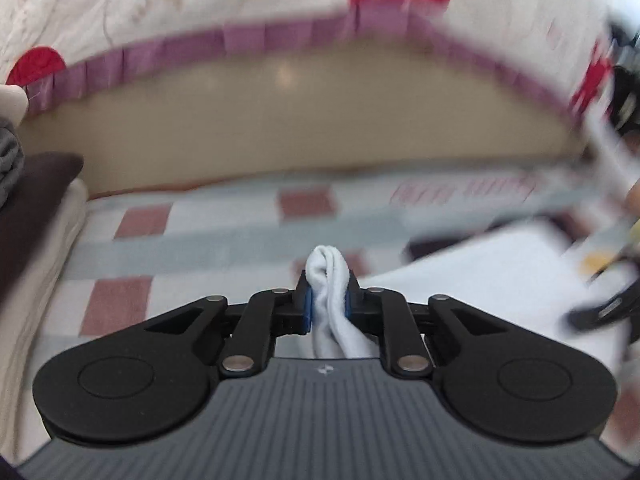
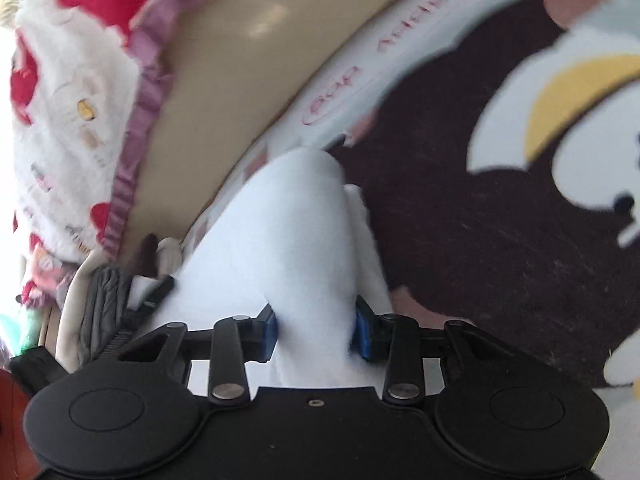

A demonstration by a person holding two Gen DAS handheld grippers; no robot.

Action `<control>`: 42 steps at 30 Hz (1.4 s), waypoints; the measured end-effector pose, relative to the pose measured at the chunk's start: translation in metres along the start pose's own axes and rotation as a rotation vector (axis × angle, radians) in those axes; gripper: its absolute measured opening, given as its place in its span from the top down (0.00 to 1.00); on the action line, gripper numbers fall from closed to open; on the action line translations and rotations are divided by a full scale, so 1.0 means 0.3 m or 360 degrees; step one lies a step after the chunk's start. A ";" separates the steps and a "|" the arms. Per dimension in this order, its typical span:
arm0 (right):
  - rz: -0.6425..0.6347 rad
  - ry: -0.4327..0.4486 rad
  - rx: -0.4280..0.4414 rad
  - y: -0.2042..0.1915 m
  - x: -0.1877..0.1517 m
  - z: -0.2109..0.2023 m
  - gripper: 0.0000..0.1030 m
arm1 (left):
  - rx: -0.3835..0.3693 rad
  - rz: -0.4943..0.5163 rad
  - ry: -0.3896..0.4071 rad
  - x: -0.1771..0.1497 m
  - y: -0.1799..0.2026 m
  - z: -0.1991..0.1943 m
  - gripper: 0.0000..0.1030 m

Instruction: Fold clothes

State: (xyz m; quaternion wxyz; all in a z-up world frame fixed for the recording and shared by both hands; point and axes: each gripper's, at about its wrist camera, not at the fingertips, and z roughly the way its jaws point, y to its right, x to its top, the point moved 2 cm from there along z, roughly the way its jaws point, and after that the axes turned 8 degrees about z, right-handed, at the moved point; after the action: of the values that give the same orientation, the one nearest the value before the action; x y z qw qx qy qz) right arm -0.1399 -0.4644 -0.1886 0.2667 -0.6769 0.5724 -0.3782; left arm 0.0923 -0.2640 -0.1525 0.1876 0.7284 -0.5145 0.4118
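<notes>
A white garment lies spread on the checked mat at the right of the left wrist view. A bunched fold of it stands up between the blue pads of my left gripper, which is shut on it. In the right wrist view a thick hump of the same white garment rises between the blue pads of my right gripper. Both pads press into its sides, so the gripper is shut on it. Both views are blurred.
A mat with pink squares and grey stripes covers the floor. Beyond it are beige floor and a white quilt with a purple frill. Folded clothes are stacked at the left. A dark brown cartoon-print cloth lies right of the garment.
</notes>
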 end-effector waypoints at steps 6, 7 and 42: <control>-0.0486 0.0220 -0.0363 -0.126 -0.041 0.000 0.28 | 0.0287 0.0085 -0.0104 0.041 -0.016 -0.025 0.74; -0.0508 0.0238 -0.0366 -0.134 -0.044 -0.005 0.29 | 0.0334 0.0038 -0.0101 0.054 -0.046 -0.050 0.74; -0.1215 0.0443 -0.0574 -0.336 -0.122 -0.053 0.47 | -0.0209 -0.0295 -0.0280 -0.075 -0.078 0.005 0.86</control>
State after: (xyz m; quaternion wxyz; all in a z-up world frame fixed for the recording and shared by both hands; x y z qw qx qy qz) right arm -0.0972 -0.4069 -0.1072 -0.0940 -0.8180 0.3687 -0.4314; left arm 0.1111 -0.2423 -0.1675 0.2263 0.7923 -0.4852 0.2927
